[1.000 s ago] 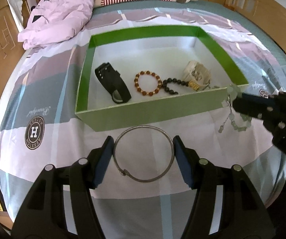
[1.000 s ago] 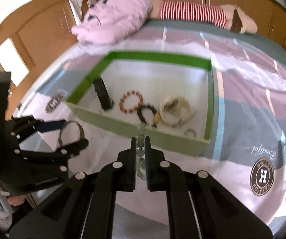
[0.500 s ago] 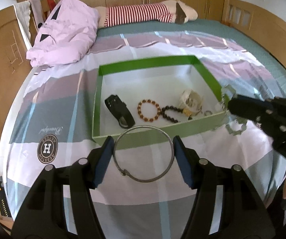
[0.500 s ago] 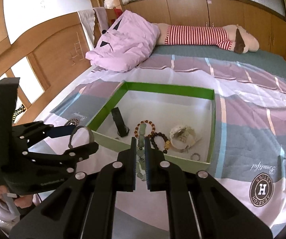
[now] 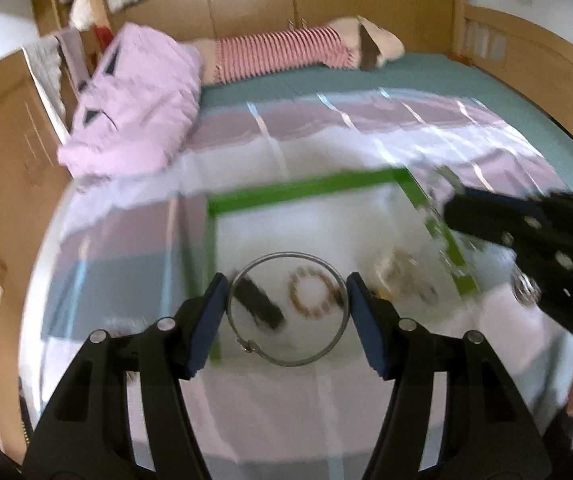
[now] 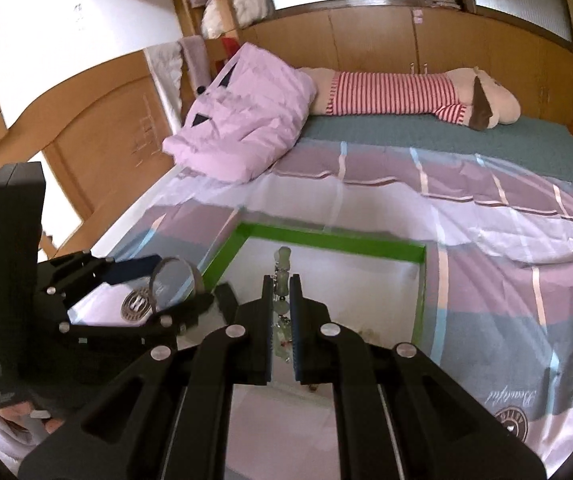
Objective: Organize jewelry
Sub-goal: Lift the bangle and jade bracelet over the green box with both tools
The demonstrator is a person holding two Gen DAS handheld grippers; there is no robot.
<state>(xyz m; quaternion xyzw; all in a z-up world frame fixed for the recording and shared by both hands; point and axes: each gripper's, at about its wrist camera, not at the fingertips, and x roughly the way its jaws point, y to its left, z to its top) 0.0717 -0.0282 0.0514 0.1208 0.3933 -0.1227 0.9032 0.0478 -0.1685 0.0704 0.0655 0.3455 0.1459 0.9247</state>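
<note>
Both grippers loaded above green box (image 6: 328,240): left gripper (image 5: 286,316) jaws clamp silver bangle (image 5: 286,308), right gripper (image 6: 281,320) jaws pinch pale bead bracelet (image 6: 282,280).

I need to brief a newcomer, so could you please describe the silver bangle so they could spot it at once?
Start at the striped bedspread and the green-rimmed white box on it. Above its near edge, the left tongs hold a thin plain silver wire bangle. Unlike the beaded bracelets in the box, it is one bare metal hoop.

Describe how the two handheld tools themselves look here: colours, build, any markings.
Both are matte black, with skeletal cut-out arms and silver round rivets. The left tool has blue pads on its fingers. White lettering marks the left tool's body in the right wrist view, too small to read.
</note>
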